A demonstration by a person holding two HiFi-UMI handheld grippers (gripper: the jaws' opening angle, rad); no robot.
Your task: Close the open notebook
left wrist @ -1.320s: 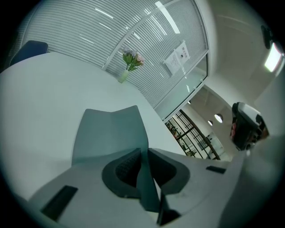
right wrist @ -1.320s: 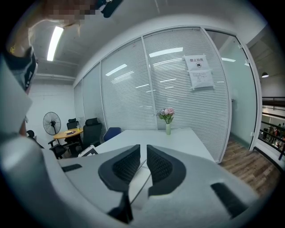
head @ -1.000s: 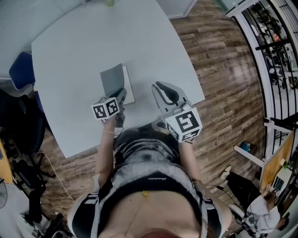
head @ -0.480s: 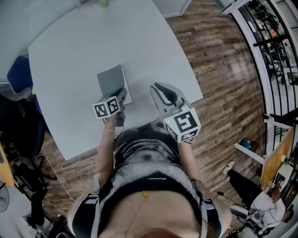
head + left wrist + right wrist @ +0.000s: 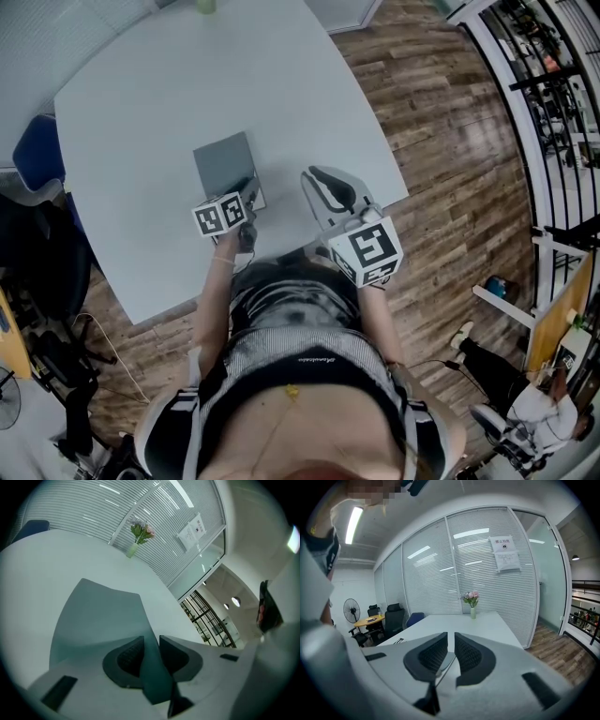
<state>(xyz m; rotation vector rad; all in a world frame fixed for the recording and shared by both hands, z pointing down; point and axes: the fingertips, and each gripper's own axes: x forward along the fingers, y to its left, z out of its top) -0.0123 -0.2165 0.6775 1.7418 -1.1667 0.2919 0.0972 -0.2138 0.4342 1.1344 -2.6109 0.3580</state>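
The grey notebook (image 5: 223, 161) lies flat on the white table (image 5: 169, 84) with its cover down over the pages. My left gripper (image 5: 249, 192) is at its near right corner. In the left gripper view the grey cover (image 5: 101, 616) runs between the jaws of the left gripper (image 5: 151, 641), which are opening, and the pads are coming off it. My right gripper (image 5: 323, 178) hovers to the right of the notebook above the table's near edge. The right gripper (image 5: 451, 641) has its jaws almost together with nothing between them.
A small vase of flowers (image 5: 132, 549) stands at the table's far edge, also in the right gripper view as the vase (image 5: 473, 612). A blue chair (image 5: 37, 150) sits at the table's left. Wooden floor (image 5: 441, 141) lies to the right, and glass walls with blinds stand behind.
The raised cover has come down flat and the white page at its right no longer shows. My left gripper sank slightly with it. The right gripper stayed still.
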